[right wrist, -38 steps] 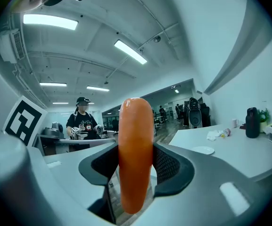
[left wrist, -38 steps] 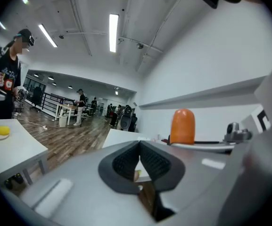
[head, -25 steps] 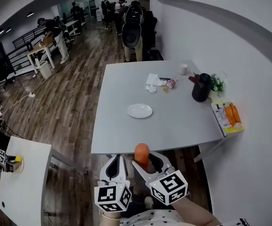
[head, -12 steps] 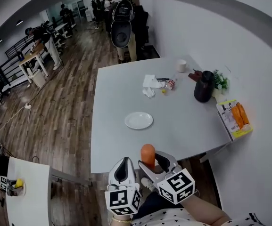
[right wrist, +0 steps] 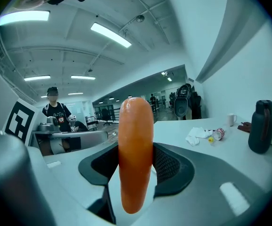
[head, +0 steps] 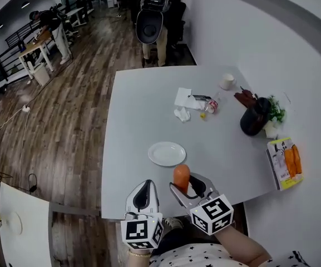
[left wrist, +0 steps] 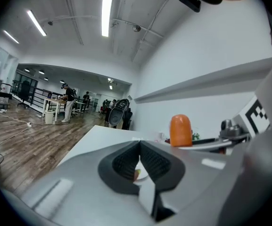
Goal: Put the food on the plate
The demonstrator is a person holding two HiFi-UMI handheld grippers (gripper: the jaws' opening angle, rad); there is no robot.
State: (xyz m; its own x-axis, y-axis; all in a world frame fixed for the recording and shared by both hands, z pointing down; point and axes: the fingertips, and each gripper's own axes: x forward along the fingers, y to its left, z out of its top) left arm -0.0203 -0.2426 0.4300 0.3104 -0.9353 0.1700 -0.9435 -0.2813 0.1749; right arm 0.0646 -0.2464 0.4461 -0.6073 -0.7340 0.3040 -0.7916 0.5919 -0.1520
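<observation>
Nearest, low in the head view: L gripper (head: 144,186) and R gripper (head: 187,186) side by side, each w/ its marker cube toward the person, over the near edge of the worktop (head: 132,121). L fingers (left wrist: 125,161) are closed, tips meeting, nothing held btwn them. R fingers (right wrist: 172,166) stand fairly wide and clamp an orange sausage (head: 181,177) around its middle. It stands upright, rounded top above the fingers, lower end hanging below them.

Sausage is in the air, clear of the worktop, just on the near side of the plate (head: 167,153) and a bit to its right. Plate is white and round w/ nothing on it. It sits in the near half of the worktop, apart from the other stuff.

Further on, mid-worktop: a flat white tissue (head: 183,97) w/ a crumpled one (head: 181,114) just in front of it. A small bottle (head: 211,105) lies on its side next to them. On the R side stands a dark jug (head: 253,121), w/ a small green plant (head: 276,112) just beside it. A white cup (head: 227,82) sits toward the far R corner. Nearer, at the R edge, lies a yellow-edged pack (head: 284,163) showing orange pieces.

Beyond the far edge: a dark office chair (head: 149,25). Wood floor (head: 65,121) spreads to the left, w/ other desks and people far back. A second white table (head: 21,232) is at bottom left.
</observation>
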